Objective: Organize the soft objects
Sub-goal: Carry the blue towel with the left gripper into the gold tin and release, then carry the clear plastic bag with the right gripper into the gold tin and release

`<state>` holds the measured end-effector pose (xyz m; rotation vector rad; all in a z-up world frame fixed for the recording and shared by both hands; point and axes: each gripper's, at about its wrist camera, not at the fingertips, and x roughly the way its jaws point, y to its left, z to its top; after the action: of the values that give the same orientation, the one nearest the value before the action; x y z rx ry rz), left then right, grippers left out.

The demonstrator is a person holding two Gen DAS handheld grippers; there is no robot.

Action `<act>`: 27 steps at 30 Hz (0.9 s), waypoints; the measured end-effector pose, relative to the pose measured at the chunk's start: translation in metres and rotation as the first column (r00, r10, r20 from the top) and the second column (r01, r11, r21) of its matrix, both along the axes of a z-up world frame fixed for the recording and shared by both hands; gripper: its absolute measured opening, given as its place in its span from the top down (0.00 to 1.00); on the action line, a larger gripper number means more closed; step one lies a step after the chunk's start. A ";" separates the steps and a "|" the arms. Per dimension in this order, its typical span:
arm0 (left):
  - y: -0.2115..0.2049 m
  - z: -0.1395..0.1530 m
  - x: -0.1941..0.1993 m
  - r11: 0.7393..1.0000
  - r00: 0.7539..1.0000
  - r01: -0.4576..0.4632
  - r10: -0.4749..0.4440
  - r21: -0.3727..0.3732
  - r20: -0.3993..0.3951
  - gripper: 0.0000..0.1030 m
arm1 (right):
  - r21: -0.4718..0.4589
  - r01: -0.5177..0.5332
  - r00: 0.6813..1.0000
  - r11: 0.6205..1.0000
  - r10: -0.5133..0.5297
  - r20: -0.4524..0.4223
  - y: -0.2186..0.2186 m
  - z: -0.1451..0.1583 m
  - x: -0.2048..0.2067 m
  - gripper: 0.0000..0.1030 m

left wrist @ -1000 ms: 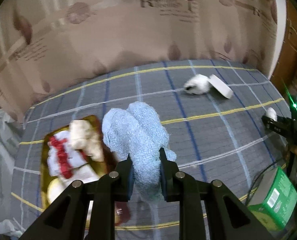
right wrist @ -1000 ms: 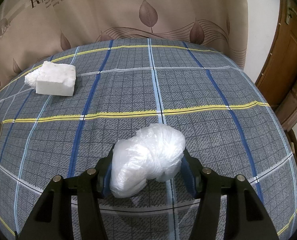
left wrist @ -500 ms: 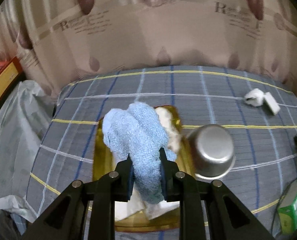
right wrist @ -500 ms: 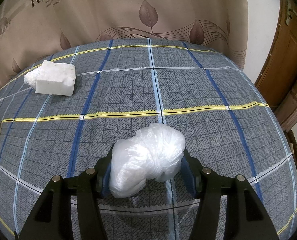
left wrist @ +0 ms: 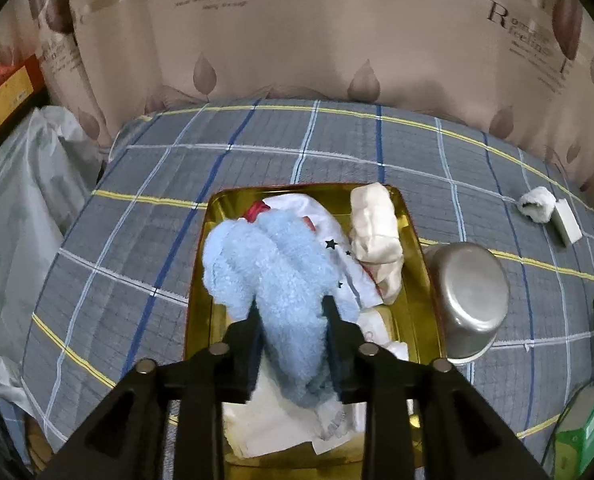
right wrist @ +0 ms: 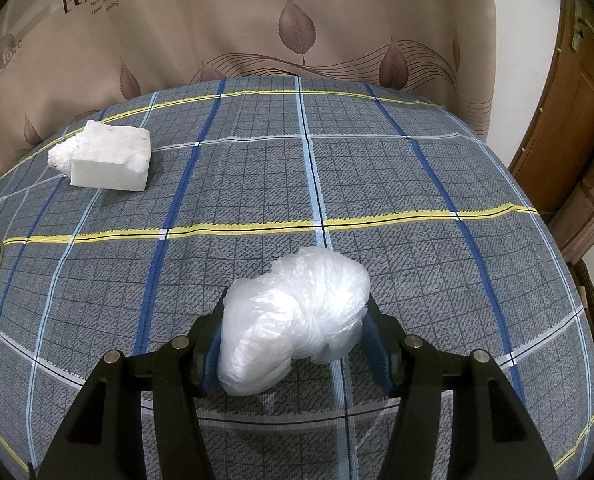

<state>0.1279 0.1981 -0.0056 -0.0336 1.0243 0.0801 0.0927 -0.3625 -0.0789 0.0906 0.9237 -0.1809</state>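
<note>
A plaid cloth [left wrist: 417, 148] in grey, crossed by blue, white and yellow lines, covers the whole bench, and a beige curtain [left wrist: 297, 40] printed with brown leaves and script hangs close behind it. The gold tray [left wrist: 415, 264] sits on this cloth and serves as the landmark. The left claw [left wrist: 293, 312] is clamped on a fluffy blue towel [left wrist: 265, 264], which it holds directly above the tray, over a white cloth with small stars [left wrist: 337, 252] that lies inside. A cream rolled cloth [left wrist: 375, 220] lies in the tray's far right corner. Just right of the tray, touching or nearly touching its rim, a steel bowl [left wrist: 469, 296] rests upside down. Farther right and toward the curtain, well apart from the tray, lie a fluffy white sock [left wrist: 537, 204] and a white foam block [left wrist: 567, 222], side by side. A green box [left wrist: 581, 428] shows at the near right edge. Left of the tray, beyond the bench edge, is pale plastic sheeting [left wrist: 17, 208].

In the right wrist view, the right claw [right wrist: 297, 320] is closed around a crumpled clear plastic bag [right wrist: 297, 316], held low over the cloth; whether it touches the cloth cannot be told. The foam block [right wrist: 111, 160] appears at far left, and a wooden door [right wrist: 565, 120] stands at the right beside a white wall [right wrist: 525, 40].
</note>
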 end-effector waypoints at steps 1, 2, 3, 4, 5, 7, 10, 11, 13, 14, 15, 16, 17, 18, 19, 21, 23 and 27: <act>0.002 -0.002 0.002 1.000 1.000 -0.006 0.006 0.000 -0.012 0.68 | 0.001 0.000 1.000 1.000 0.000 0.000 0.000 0.000 0.000 0.47; 0.002 -0.004 0.003 1.000 1.000 -0.013 0.013 0.002 -0.028 0.64 | 0.001 0.000 1.000 1.000 0.000 0.000 0.000 0.000 0.000 0.47; 0.003 -0.005 0.004 1.000 0.999 -0.015 0.015 0.003 -0.041 0.63 | 0.000 0.000 1.000 1.000 0.000 0.000 0.000 0.000 0.000 0.47; 0.004 -0.006 0.005 1.000 0.998 -0.017 0.017 0.001 -0.053 0.62 | 0.000 0.000 1.000 1.000 0.000 0.000 0.000 0.000 0.000 0.47; 0.005 -0.006 0.005 1.000 0.998 -0.019 0.019 -0.001 -0.057 0.60 | 0.001 0.000 1.000 1.000 0.000 0.000 0.000 0.000 0.000 0.47; 0.006 -0.004 0.003 1.000 0.998 -0.020 0.019 -0.007 -0.056 0.58 | 0.000 0.000 1.000 1.000 0.000 0.000 0.000 0.000 0.000 0.47; 0.009 0.001 0.000 1.000 0.998 -0.017 0.016 -0.016 -0.053 0.55 | 0.000 0.000 1.000 1.000 0.000 0.000 0.000 0.000 0.000 0.47; 0.010 0.003 0.000 1.000 0.998 -0.016 0.015 -0.021 -0.053 0.55 | 0.000 0.000 1.000 1.000 0.000 0.000 0.000 0.000 0.000 0.47; 0.013 0.007 -0.002 0.999 0.998 -0.017 0.016 -0.033 -0.058 0.54 | 0.001 0.000 1.000 1.000 0.000 0.000 0.000 0.000 0.000 0.47; 0.014 0.008 -0.003 0.999 0.998 -0.016 0.014 -0.040 -0.063 0.54 | 0.001 0.000 1.000 1.000 0.000 0.000 0.000 0.000 0.000 0.47; 0.015 0.009 -0.004 0.999 0.998 -0.017 0.014 -0.048 -0.066 0.54 | 0.000 0.000 1.000 1.000 0.000 0.000 0.000 0.000 0.000 0.47; 0.016 0.011 -0.005 0.998 0.998 -0.020 0.016 -0.056 -0.066 0.54 | 0.000 0.000 1.000 1.000 0.000 0.000 0.000 0.000 0.000 0.47; 0.017 0.013 -0.007 0.998 0.998 -0.022 0.018 -0.060 -0.065 0.54 | 0.001 0.000 1.000 1.000 0.000 0.000 0.000 0.000 0.000 0.47; 0.018 0.015 -0.009 0.998 0.998 -0.024 0.021 -0.061 -0.059 0.54 | 0.000 0.000 1.000 1.000 0.000 0.000 0.000 0.000 0.000 0.47; 0.019 0.018 -0.012 0.998 0.999 -0.026 0.023 -0.059 -0.050 0.54 | 0.000 0.000 1.000 1.000 0.000 0.000 0.000 0.000 0.000 0.47; 0.019 0.023 -0.017 0.999 0.999 -0.024 0.022 -0.044 -0.034 0.54 | 0.001 0.001 1.000 1.000 -0.001 0.000 -0.001 0.000 0.000 0.47; 0.020 0.026 -0.022 0.999 0.999 -0.028 0.027 -0.034 -0.019 0.54 | 0.001 0.001 1.000 1.000 -0.001 0.000 0.000 0.000 0.000 0.47; 0.021 0.026 -0.036 1.000 1.000 -0.029 0.029 -0.012 0.008 0.54 | 0.002 0.000 1.000 1.000 0.000 0.000 0.000 0.000 0.000 0.46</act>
<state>0.0922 0.2193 0.0209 -0.0599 1.0167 0.1003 0.0926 -0.3628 -0.0793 0.0924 0.9237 -0.1798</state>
